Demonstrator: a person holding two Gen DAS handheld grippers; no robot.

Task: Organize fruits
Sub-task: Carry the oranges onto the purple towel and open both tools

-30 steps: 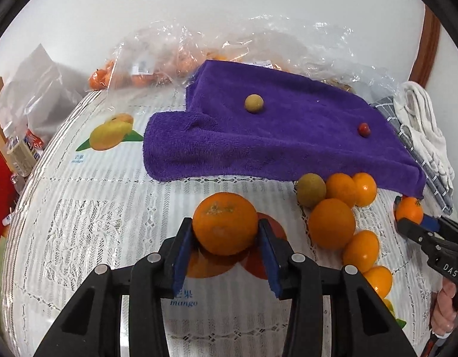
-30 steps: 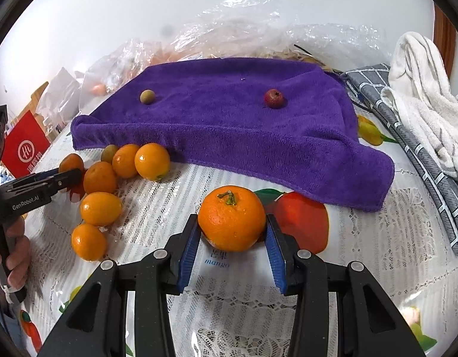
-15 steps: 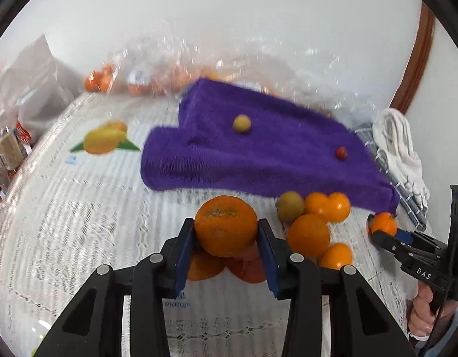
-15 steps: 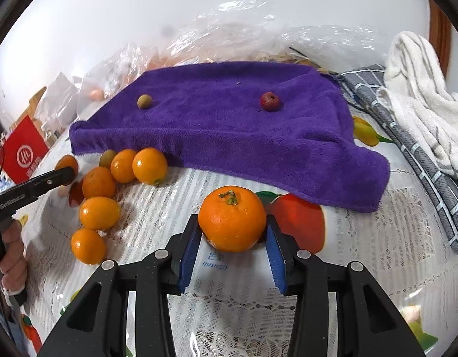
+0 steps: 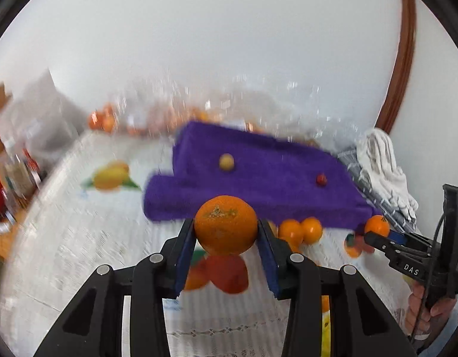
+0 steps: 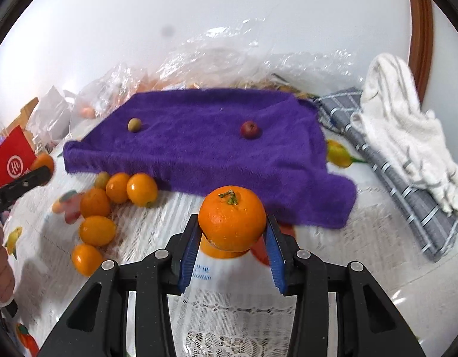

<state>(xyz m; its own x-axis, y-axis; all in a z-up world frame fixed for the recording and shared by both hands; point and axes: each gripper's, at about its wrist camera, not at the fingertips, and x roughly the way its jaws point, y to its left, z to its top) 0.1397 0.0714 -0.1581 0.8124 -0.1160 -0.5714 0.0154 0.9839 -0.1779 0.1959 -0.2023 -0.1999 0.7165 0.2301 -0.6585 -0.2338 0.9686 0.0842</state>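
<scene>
My left gripper (image 5: 226, 247) is shut on a large orange (image 5: 226, 224) and holds it above the table, in front of the purple towel (image 5: 267, 175). My right gripper (image 6: 231, 250) is shut on a second large orange (image 6: 231, 218), also held above the table. The towel (image 6: 199, 142) carries a small yellow-green fruit (image 6: 134, 125) and a small red fruit (image 6: 250, 129). A cluster of small oranges (image 6: 115, 196) lies on the tablecloth by the towel's front left edge. The right gripper with its orange also shows in the left wrist view (image 5: 377, 226).
A lace tablecloth (image 6: 243, 312) with printed fruit covers the table. Clear plastic bags (image 6: 217, 59) with more fruit lie behind the towel. A white cloth (image 6: 407, 131) on a grey checked cloth (image 6: 407, 202) lies at right. A red box (image 6: 13, 160) stands at far left.
Both grippers have risen with their oranges, the left one faster, blurring its view. The towel and loose fruit have not moved.
</scene>
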